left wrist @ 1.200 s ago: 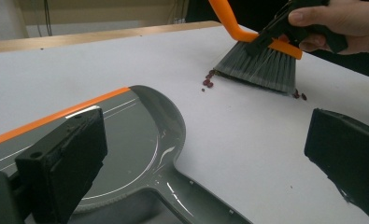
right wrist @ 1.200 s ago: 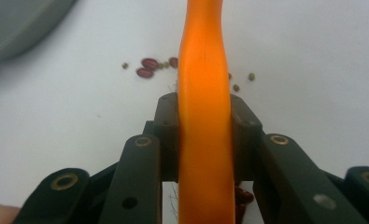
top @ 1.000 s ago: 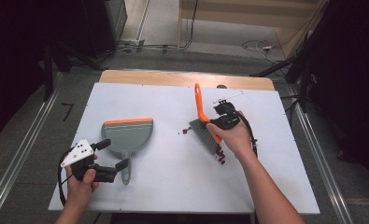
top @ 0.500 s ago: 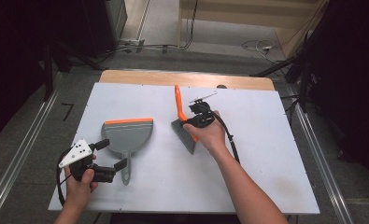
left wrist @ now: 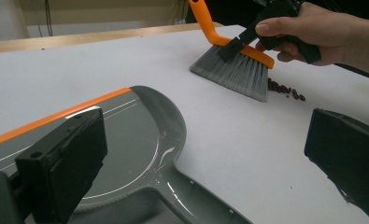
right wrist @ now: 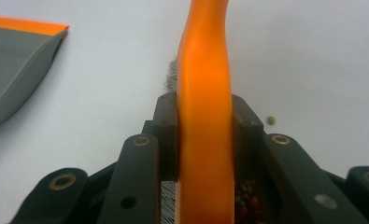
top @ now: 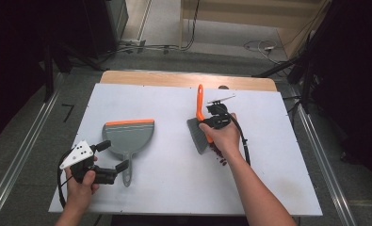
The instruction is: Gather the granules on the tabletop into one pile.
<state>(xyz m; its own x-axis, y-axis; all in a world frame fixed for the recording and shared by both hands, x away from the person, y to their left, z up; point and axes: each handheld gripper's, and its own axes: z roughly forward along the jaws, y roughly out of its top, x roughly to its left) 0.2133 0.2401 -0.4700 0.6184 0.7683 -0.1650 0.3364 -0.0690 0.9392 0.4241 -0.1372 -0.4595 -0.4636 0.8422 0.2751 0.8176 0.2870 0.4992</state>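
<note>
Two tongs: right tongs [top: 207,123] clamped on brush [top: 198,127], wrist bent over tabletop [top: 278,155]; left tongs [top: 114,155] apart around dustpan [top: 128,136] handle.

The white table [top: 174,188] was brightly and evenly lit from above while the room around it stayed dark — shadows were soft. In the right gripper view the orange brush handle [right wrist: 204,116] was blurred, and a sheen glinted on the dustpan [left wrist: 140,154] — its jaws out of focus.
</note>
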